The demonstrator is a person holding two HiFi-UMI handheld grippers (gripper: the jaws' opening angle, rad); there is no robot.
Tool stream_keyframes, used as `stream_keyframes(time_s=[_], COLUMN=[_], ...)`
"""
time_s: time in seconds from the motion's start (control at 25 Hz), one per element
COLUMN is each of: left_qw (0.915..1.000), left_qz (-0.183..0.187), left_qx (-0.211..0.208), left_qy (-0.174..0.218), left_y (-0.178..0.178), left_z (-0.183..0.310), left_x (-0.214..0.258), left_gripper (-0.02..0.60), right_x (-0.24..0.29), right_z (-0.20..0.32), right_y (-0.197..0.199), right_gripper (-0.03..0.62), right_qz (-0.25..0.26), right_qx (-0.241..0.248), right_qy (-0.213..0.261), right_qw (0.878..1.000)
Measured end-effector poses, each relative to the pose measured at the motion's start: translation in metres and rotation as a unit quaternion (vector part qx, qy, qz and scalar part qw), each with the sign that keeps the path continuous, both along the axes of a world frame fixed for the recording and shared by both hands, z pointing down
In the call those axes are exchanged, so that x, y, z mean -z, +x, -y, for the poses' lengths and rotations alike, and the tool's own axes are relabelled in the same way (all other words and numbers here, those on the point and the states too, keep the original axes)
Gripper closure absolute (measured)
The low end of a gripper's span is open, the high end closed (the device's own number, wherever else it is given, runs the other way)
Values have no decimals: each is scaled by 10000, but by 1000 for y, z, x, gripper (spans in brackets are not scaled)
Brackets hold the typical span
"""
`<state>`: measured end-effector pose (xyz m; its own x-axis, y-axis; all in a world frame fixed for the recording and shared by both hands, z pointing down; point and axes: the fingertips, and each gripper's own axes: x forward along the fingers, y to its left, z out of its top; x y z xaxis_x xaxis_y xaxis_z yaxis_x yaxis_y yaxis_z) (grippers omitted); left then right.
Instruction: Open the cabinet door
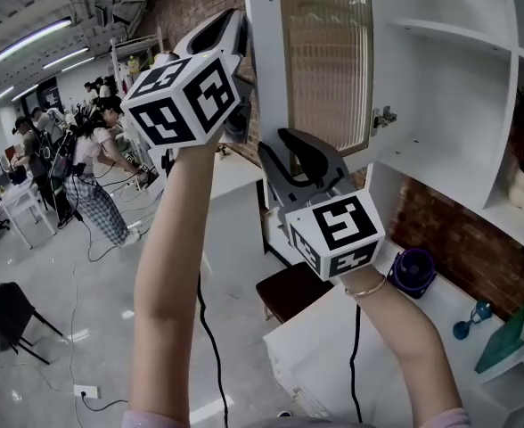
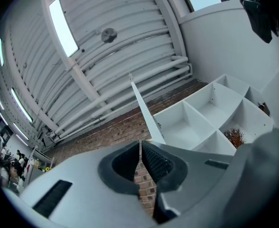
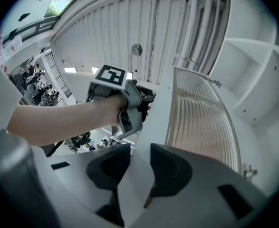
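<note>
The white cabinet door (image 1: 264, 61) with its ribbed glass panel (image 1: 324, 52) stands swung out from the open white cabinet (image 1: 449, 87). My right gripper (image 1: 290, 145) reaches up to the door's lower edge. In the right gripper view the white door frame (image 3: 165, 113) runs between its pads (image 3: 170, 167) and fills the gap, so it is shut on the frame. My left gripper (image 1: 237, 38) is raised beside the door's outer edge. Its jaws (image 2: 140, 158) are shut with nothing between them, and the door edge (image 2: 142, 108) lies beyond.
A hinge (image 1: 384, 117) hangs inside the cabinet. Below are a white counter (image 1: 333, 355), a purple round thing (image 1: 413, 270), a blue item (image 1: 471, 319), a teal book (image 1: 511, 333) and a brown stool (image 1: 293, 288). People (image 1: 93, 168) work at the far left.
</note>
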<state>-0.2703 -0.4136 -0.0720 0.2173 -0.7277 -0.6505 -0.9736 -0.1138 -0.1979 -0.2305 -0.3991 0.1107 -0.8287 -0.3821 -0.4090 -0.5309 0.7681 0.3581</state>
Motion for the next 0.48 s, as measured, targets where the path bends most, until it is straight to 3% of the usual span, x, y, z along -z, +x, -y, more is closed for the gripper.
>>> stream_keyframes(time_s=[0.48], left_qw=[9990], left_qz=[-295], left_qx=[107], left_qy=[-316], left_y=[1], left_z=[-17], left_x=[-69], left_gripper=[578], right_x=[-30], right_z=[7], right_y=[41], right_gripper=[497], right_qz=[-166], right_qx=[-120], right_qy=[-532], right_qw=[9984])
